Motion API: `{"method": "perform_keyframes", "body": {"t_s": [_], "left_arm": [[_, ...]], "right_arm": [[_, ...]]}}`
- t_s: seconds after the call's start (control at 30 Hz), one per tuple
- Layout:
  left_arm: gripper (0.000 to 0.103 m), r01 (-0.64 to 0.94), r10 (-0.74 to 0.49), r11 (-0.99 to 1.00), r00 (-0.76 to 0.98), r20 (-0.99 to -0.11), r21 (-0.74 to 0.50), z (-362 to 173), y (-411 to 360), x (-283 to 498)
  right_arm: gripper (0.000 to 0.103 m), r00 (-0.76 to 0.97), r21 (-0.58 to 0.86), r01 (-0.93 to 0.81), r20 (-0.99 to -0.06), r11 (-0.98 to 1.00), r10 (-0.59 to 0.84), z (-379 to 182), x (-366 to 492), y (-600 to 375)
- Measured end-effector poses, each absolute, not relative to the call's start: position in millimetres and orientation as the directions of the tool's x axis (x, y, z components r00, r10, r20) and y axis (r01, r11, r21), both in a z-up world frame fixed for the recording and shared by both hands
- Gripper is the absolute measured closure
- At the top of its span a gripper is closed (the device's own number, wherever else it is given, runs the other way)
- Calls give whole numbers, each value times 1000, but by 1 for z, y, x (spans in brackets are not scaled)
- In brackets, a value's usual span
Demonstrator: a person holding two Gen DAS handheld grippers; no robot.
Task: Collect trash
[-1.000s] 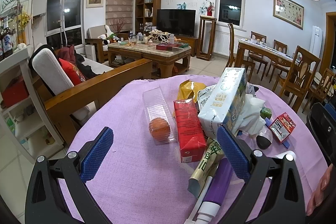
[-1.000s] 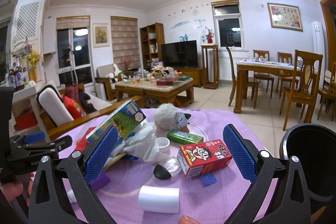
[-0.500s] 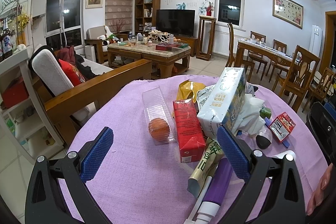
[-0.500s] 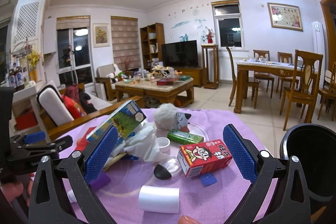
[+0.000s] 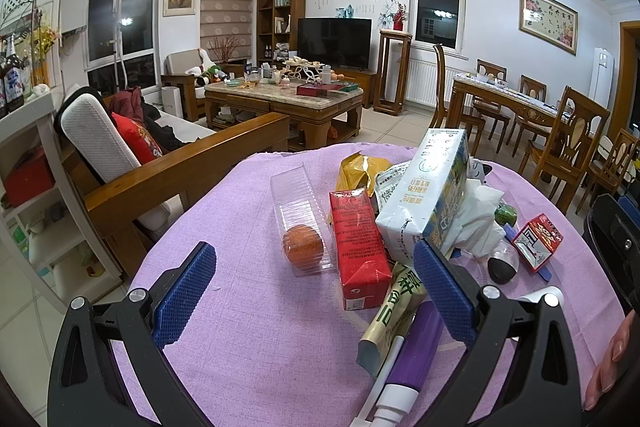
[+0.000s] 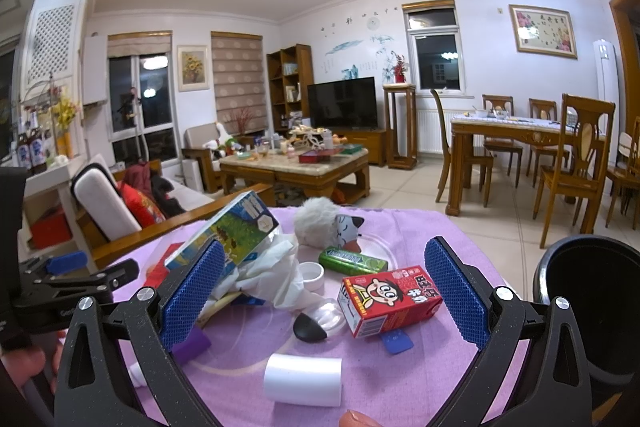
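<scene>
A round worktop (image 6: 400, 379) under a lilac cloth carries a heap of litter, and a person holds a two-fingered tool in each hand above its near edge. The right tool (image 6: 325, 297) has its blue pads spread wide and empty. Straight ahead of it, between the pads and slightly toward the right one, lies a small red carton (image 6: 390, 301), flat on its side, its long axis running roughly crosswise to the tool, from pad to pad. Just nearer the tool than the carton lies a white tube (image 6: 303, 379), also crosswise; a green packet (image 6: 352, 261) sits just beyond the carton. To the right of this tool, off the worktop edge, stands a black bin (image 6: 592, 291), close by. The left tool (image 5: 316, 289) is likewise spread and holds nothing. Between its pads lie a clear tray (image 5: 300, 223) with an orange ball in it and a tall red box (image 5: 358, 247) whose long axis points away from the tool; a white milk carton (image 5: 430, 195) leans just beyond its right pad. From this side the small red carton (image 5: 538, 241) lies well off to the right, past the heap. The right hand looks the nearer to that carton and to the bin, so it seems the likelier to start, though its pads would meet the carton's short ends unless the tool turns.
</scene>
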State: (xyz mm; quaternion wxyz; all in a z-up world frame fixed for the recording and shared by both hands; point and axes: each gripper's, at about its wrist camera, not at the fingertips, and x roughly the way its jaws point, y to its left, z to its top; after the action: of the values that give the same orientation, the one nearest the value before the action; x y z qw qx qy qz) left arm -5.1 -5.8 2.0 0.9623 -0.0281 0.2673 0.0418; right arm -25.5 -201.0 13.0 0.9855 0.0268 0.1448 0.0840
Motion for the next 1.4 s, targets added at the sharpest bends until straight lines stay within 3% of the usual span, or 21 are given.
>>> {"method": "perform_keyframes", "body": {"t_s": [0.33,0.5,0.63,0.93,1.0,1.07,1.13,1.4], "left_arm": [[5,-87,53,995,859,-510,-43,2,-5,-7],[5,38,-99,991,861,-499,-131,6,-3,-8],[5,139,-169,985,846,-506,-97,27,-14,9],[6,357,-280,934,690,-667,-24,19,-66,91],[18,370,-315,926,654,-687,-72,10,-68,102],[43,380,-373,912,603,-705,-158,1,-64,113],[53,384,-424,895,575,-700,-227,-7,-58,117],[62,368,-481,875,583,-655,-315,-6,-37,113]], "right_arm": [[4,943,80,-159,-283,984,175,13,-25,-201],[4,931,124,-177,-300,976,207,12,-24,-208],[4,935,110,-156,-304,982,183,16,-29,-220],[4,860,205,-129,-465,970,212,2,3,-280],[4,821,204,-161,-515,966,246,-3,15,-281],[4,779,204,-203,-558,958,284,-10,29,-278],[4,744,192,-247,-590,950,313,-16,41,-270],[4,575,232,-268,-740,935,349,-46,112,-257]]}}
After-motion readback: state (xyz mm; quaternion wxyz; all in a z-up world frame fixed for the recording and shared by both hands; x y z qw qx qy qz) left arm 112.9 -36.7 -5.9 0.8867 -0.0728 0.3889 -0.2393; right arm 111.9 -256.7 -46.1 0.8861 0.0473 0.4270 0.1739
